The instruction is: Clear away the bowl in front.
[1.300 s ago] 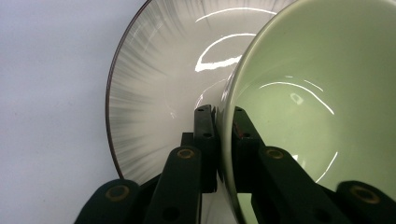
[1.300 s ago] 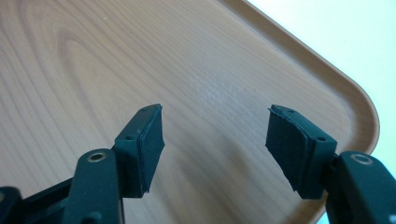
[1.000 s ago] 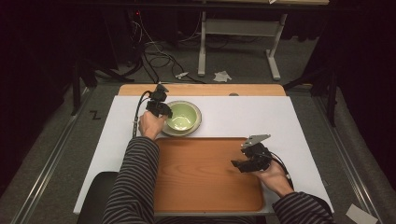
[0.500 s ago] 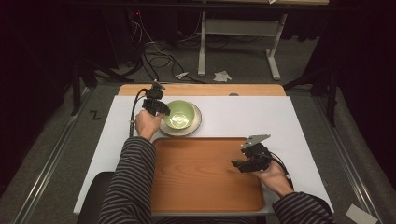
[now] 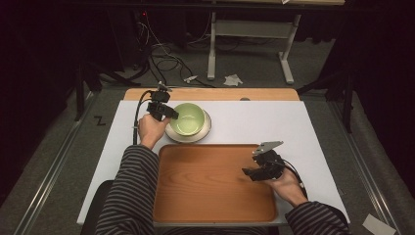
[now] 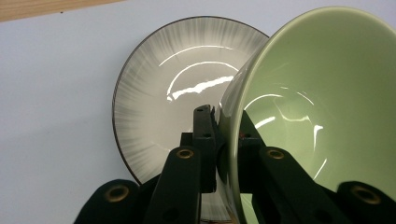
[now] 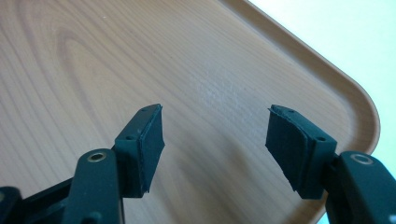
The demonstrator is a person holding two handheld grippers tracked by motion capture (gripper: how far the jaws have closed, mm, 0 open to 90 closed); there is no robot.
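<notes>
- The green bowl [image 5: 188, 119] sits over the grey plate [image 5: 204, 133] at the far left of the white bench [image 5: 254, 122], just beyond the wooden tray [image 5: 210, 186]. Nothing lies inside the bowl; its glazed inside shows only reflections.
- In the left gripper view the bowl [image 6: 317, 107] is tilted, its rim lifted off the plate [image 6: 159, 93], whose streaked grey face with a dark edge is bare where it shows.
- The left gripper [image 5: 169, 113] has its jaws closed tight on the bowl's near wall, one jaw inside the bowl and one outside, with the rim pinched between them [image 6: 218, 140].
- The right gripper [image 5: 254, 171] hovers over the right part of the tray, well apart from the bowl. Its jaws stand wide apart and hold nothing [image 7: 215, 135].
- The tray [image 7: 140, 56] carries nothing on its wood-grain floor; its raised rim curves round at the corner near the right gripper.
</notes>
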